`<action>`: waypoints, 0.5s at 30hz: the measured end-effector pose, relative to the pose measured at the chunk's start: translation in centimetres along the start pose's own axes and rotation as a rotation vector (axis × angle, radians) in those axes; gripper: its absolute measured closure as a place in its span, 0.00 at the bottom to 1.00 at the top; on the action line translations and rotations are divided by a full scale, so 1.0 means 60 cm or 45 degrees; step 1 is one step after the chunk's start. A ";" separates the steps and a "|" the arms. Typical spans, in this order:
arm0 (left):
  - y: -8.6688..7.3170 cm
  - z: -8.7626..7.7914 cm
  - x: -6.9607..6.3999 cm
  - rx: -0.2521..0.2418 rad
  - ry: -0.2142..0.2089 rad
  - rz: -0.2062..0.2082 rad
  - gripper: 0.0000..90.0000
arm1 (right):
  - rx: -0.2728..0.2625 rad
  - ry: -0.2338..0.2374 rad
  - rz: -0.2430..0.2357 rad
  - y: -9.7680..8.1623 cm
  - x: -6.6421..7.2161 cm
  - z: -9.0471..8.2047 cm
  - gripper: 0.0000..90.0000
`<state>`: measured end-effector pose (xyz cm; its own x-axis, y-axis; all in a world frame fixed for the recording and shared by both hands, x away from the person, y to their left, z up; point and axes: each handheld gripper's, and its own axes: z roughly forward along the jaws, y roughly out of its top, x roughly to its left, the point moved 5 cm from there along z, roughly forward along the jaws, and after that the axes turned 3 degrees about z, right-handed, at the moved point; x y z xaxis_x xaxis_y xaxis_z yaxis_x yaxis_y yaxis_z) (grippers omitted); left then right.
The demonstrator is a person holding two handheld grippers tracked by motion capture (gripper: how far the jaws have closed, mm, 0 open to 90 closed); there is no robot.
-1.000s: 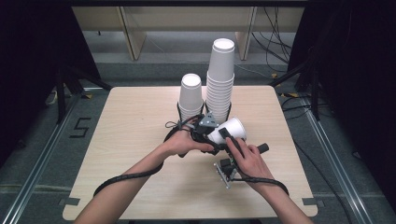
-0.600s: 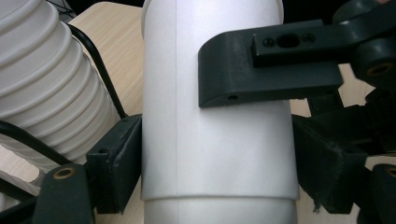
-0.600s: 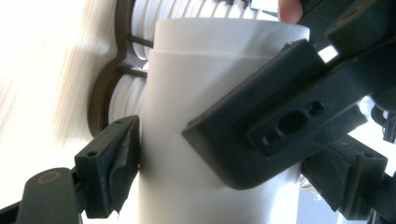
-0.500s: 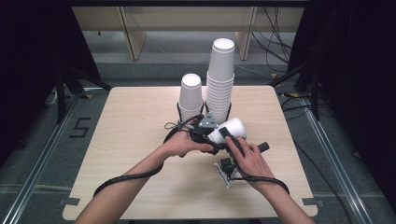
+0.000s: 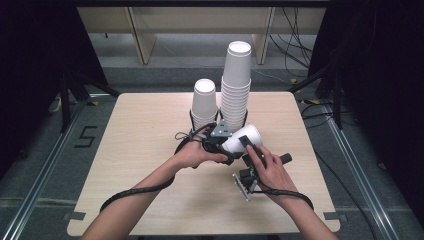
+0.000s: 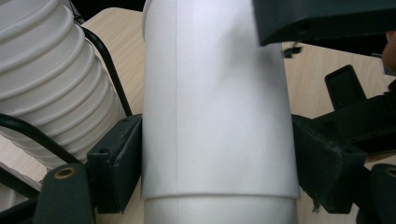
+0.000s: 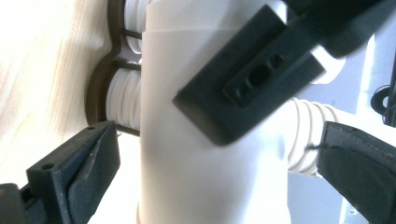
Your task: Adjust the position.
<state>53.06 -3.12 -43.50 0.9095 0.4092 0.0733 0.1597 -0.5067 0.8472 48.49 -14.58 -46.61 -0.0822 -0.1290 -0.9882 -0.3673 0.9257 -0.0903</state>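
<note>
A white paper cup [image 5: 245,136] lies tilted on its side above the middle of the table, its closed end pointing right. My left gripper [image 5: 224,145] is shut on it; in the left gripper view both jaws of that gripper [image 6: 217,163] press the cup's [image 6: 215,116] sides, and a seam low on it suggests a nested cup. My right gripper [image 5: 249,151] comes in from the right and straddles the same cup. In the right gripper view its own gripper [image 7: 219,158] stands open, with gaps either side of the cup [image 7: 187,186].
Behind the grippers, a tall stack of white cups [image 5: 236,85] and a shorter stack [image 5: 205,102] stand in a black wire holder [image 5: 192,117] at the back centre of the wooden table [image 5: 140,140]. Cables trail from both grippers.
</note>
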 end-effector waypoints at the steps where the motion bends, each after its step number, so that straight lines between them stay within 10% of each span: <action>1: -0.001 -0.001 0.002 0.000 0.005 -0.002 0.25 | 0.010 -0.001 0.031 -0.002 0.001 -0.004 0.01; 7: -0.008 -0.004 0.010 -0.059 0.031 -0.026 0.25 | 0.033 -0.020 0.115 -0.016 -0.014 -0.027 0.01; 15: -0.018 -0.014 0.011 -0.127 0.070 -0.039 0.25 | 0.089 -0.055 0.633 -0.051 -0.026 -0.044 0.01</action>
<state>53.18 -1.67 -43.96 0.8818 0.4658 0.0734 0.1454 -0.4166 0.8974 47.30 -18.13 -44.48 -0.1924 0.3475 -0.9177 -0.2304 0.8930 0.3865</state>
